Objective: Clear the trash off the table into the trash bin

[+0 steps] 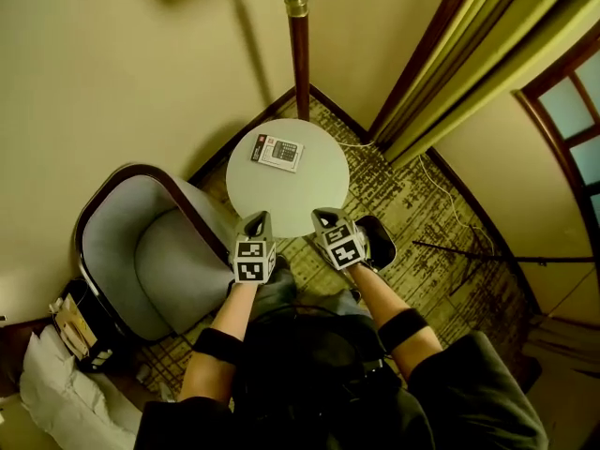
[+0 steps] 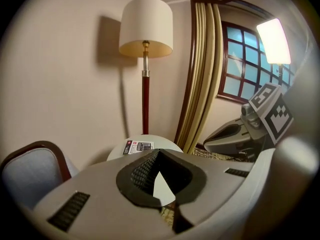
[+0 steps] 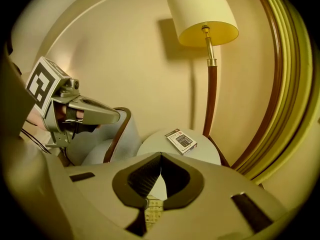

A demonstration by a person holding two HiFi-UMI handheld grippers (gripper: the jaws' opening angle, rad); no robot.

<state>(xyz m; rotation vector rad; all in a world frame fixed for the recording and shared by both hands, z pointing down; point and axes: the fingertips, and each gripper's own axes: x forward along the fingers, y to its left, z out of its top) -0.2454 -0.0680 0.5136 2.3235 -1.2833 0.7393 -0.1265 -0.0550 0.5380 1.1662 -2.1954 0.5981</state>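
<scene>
I hold my left gripper (image 1: 259,221) and right gripper (image 1: 326,219) side by side at the near edge of the round table (image 1: 309,195). Both have their jaws pressed together with nothing between them. The calculator box (image 1: 278,152) lies flat on the far part of the tabletop, near the floor lamp (image 1: 299,59), well apart from both grippers.

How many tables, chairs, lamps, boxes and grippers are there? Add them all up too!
Round table: 1
Armchair: 1
Floor lamp: 1
Box on the table: 1
Grippers: 2, the left gripper and the right gripper
Total: 6
</scene>
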